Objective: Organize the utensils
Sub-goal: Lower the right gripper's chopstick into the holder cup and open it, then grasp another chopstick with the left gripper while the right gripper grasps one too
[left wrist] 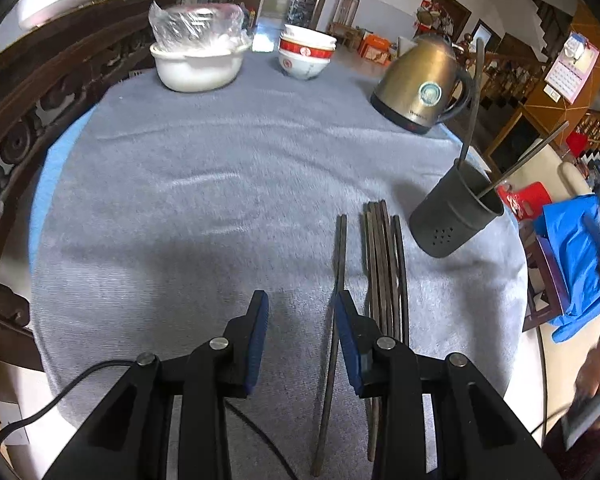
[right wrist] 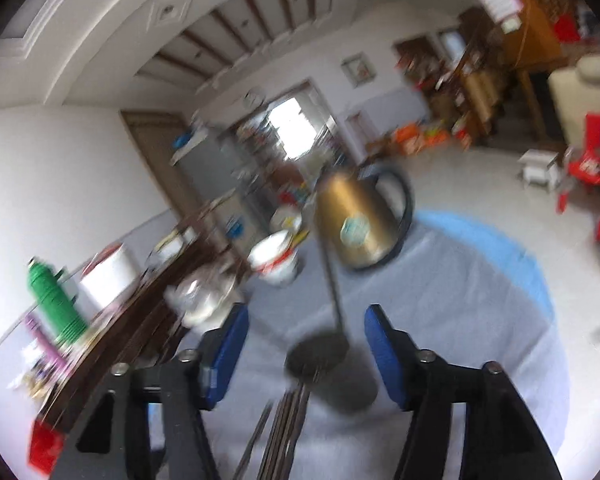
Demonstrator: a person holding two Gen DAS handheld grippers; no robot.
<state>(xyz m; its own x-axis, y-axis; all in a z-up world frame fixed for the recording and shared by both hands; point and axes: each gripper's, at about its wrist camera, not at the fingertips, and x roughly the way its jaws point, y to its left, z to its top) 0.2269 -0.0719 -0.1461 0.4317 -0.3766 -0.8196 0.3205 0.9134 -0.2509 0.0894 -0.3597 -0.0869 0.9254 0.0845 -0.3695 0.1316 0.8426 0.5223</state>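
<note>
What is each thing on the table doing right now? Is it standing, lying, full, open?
Dark cylindrical utensil holder: standing, three chopsticks in it.
Bundle of dark chopsticks: lying flat on grey cloth.
Single dark chopstick: lying apart, beside the bundle.
Gold electric kettle: upright, lid shut.
White bowl: plastic-covered.
Left hand-held gripper: open.
Right hand-held gripper: open, empty.

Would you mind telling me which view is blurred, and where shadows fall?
Right wrist view: heavily motion-blurred; kettle and holder smeared. Left wrist view: sharp, fisheye-bent edges; a soft shadow on the cloth ahead of the left tongs.
</note>
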